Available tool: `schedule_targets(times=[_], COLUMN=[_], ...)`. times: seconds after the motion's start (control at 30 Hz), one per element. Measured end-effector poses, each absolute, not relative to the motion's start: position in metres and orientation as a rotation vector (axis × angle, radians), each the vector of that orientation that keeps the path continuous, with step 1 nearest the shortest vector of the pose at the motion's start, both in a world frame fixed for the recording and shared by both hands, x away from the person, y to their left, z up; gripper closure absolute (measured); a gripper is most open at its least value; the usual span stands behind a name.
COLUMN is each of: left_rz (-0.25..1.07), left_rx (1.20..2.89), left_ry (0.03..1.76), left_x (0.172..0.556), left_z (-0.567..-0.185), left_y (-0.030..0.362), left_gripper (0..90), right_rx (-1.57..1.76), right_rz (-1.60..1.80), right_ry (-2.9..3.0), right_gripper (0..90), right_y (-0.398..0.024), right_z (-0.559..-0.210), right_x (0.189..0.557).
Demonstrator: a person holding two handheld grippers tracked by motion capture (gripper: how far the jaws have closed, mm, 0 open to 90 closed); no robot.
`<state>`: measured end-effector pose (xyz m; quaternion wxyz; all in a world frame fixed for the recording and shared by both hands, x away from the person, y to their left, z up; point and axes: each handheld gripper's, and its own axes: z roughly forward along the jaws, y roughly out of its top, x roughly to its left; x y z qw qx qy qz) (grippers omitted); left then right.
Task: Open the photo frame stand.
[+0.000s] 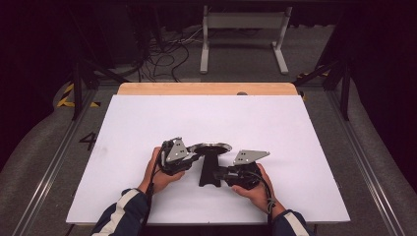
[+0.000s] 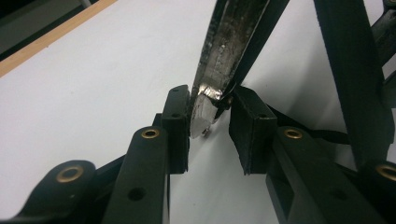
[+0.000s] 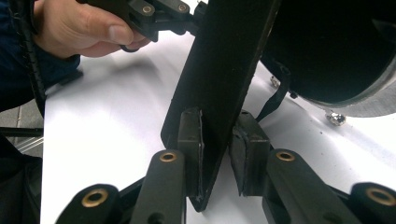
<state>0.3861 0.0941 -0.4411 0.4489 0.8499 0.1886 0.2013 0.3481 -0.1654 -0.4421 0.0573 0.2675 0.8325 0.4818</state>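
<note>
A white table (image 1: 147,128) carries a black frying pan (image 1: 211,147), tipped between both tools. The right gripper (image 3: 217,149) pinches its flat black handle (image 3: 219,70); the left gripper (image 2: 210,126) pinches the pan's metal rim (image 2: 219,65), directly across from its partner.

Black frying pan (image 1: 212,147) with long flat black handle (image 1: 208,169), held above the white table, near its front middle. Pan sits upside down: dark round underside up, shiny metal rim around it, roughly level. Handle runs from the pan toward the person, widening at its end. Left gripper view: rim edge (image 2: 219,70) seen close, silver, scuffed, thin, clamped between two pads. Right gripper view: handle (image 3: 224,79) is a flat black bar, pinched between pads; pan bowl (image 3: 336,46) just beyond, metal rim below it.
</note>
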Motion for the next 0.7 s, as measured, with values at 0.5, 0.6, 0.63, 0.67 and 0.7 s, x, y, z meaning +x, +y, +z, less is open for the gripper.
schedule_targets(times=[0.5,0.6,0.63,0.67,0.7], left_rz=[0.512,0.512,0.508,0.504,0.504], left_rx=[2.091,2.084,2.082,2.08,2.08], left_ry=[0.465,0.467,0.466,0.468,0.468], left_x=[0.3834,0.3829,0.3832,0.3831,0.3831], left_z=[-0.4455,-0.4461,-0.4464,-0.4466,-0.4466], left_y=[0.095,0.0949,0.0958,0.0965,0.0965], left_gripper=[68.9,68.8,68.7,68.8,69.1], right_rx=[0.799,0.794,0.793,0.79,0.79], right_rz=[1.389,1.376,1.378,1.38,1.38], right_ry=[2.522,2.526,2.527,2.529,2.529], right_gripper=[77.6,78.2,78.6,78.9,78.9], right_y=[-0.1657,-0.1668,-0.1671,-0.1673,-0.1673], right_z=[-0.4423,-0.4418,-0.4416,-0.4415,-0.4415], right_x=[0.3411,0.3405,0.3406,0.3407,0.3407])
